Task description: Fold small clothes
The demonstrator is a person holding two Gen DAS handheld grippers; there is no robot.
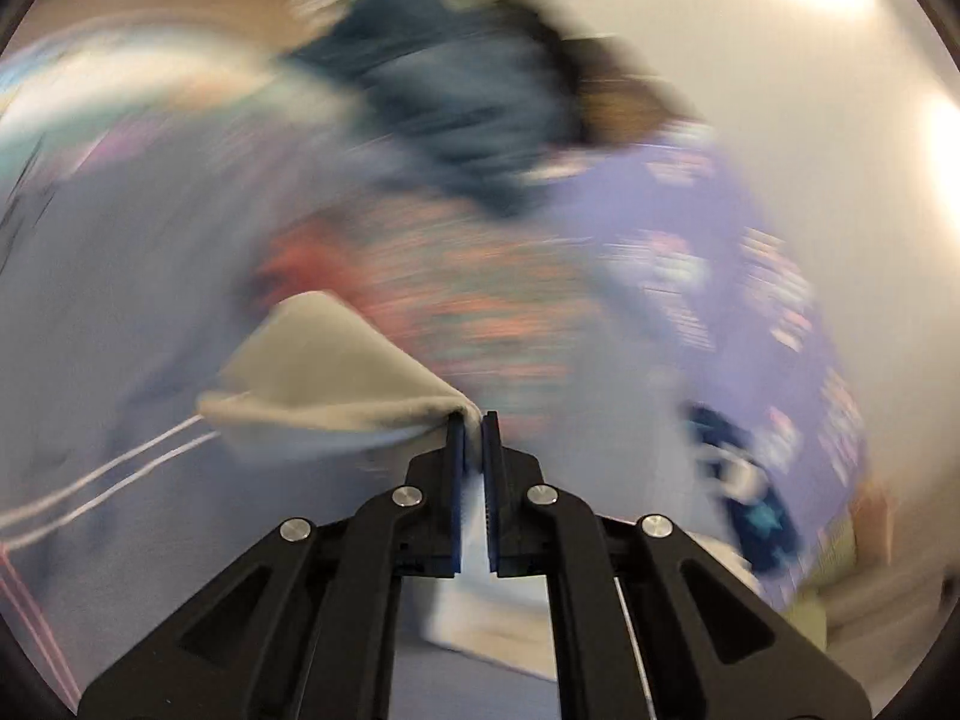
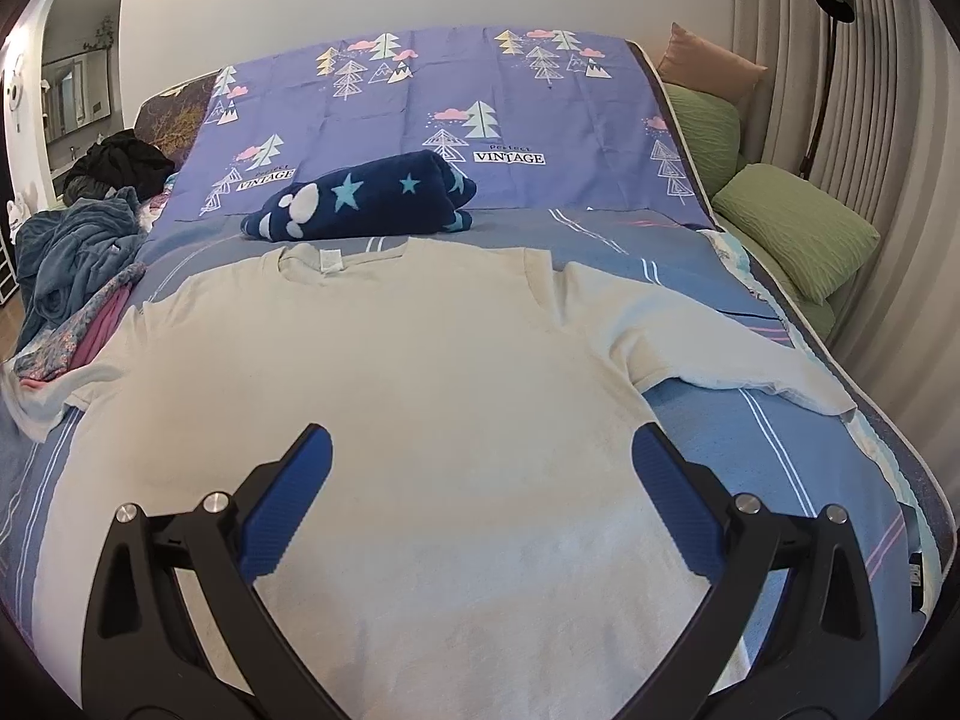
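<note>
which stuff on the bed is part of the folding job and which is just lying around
In the job:
- white t-shirt, spread flat on the bed
- left gripper, fingers shut on a white sleeve
- right gripper, open above the shirt

Lying about:
- rolled navy star blanket
- blue robe
- black clothes
- green pillows
- floor lamp

A bedroom in a home is shown. A bed (image 2: 708, 276) is spread with a purple-blue sheet (image 2: 420, 96) printed with trees and clouds, and green pillows (image 2: 792, 222) are stacked along its right edge beside a pleated curtain (image 2: 888, 120). A black floor lamp (image 2: 831, 30) is set by the curtain, rumpled clothes (image 2: 78, 252) are heaped at the left, and a mirror (image 2: 75, 90) is seen through a doorway
</note>
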